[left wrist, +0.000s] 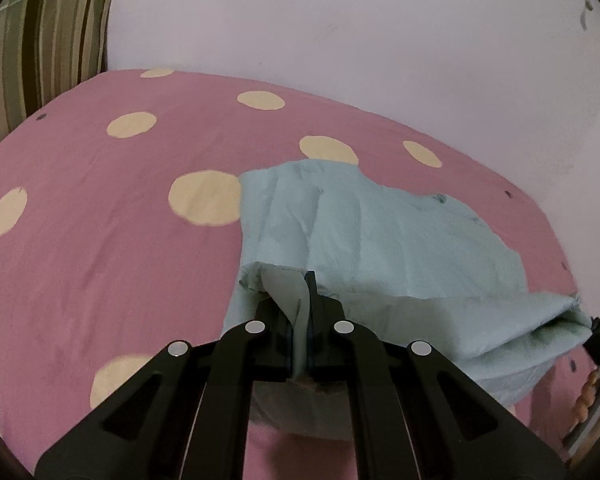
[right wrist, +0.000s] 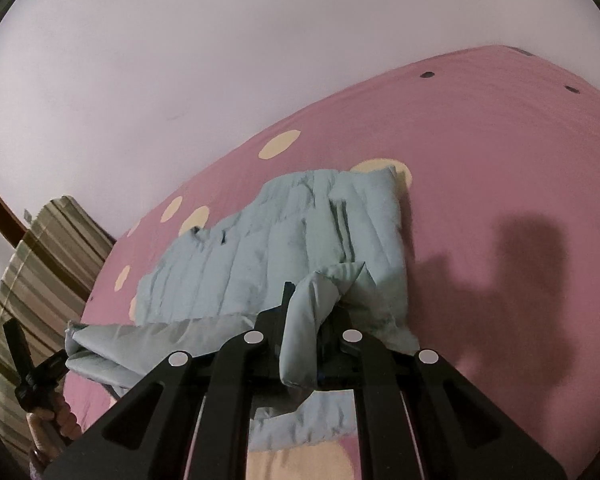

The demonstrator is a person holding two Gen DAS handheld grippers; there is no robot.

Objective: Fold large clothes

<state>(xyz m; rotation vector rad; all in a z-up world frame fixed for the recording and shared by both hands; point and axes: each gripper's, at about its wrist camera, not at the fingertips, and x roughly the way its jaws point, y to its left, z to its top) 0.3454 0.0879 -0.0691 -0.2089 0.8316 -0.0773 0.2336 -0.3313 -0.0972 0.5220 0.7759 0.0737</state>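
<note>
The near edge of the pale blue padded garment [left wrist: 380,232], spread on the pink dotted bed [left wrist: 100,240], is pinched by the closed left gripper [left wrist: 300,312] and right gripper [right wrist: 312,320], apparently for folding it over.

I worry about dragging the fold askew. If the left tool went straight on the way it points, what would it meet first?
The left tool is shut on a corner of the pale blue garment. Straight ahead lies more of that same garment, spread on the pink dotted bedsheet; depth is hard to judge.
</note>
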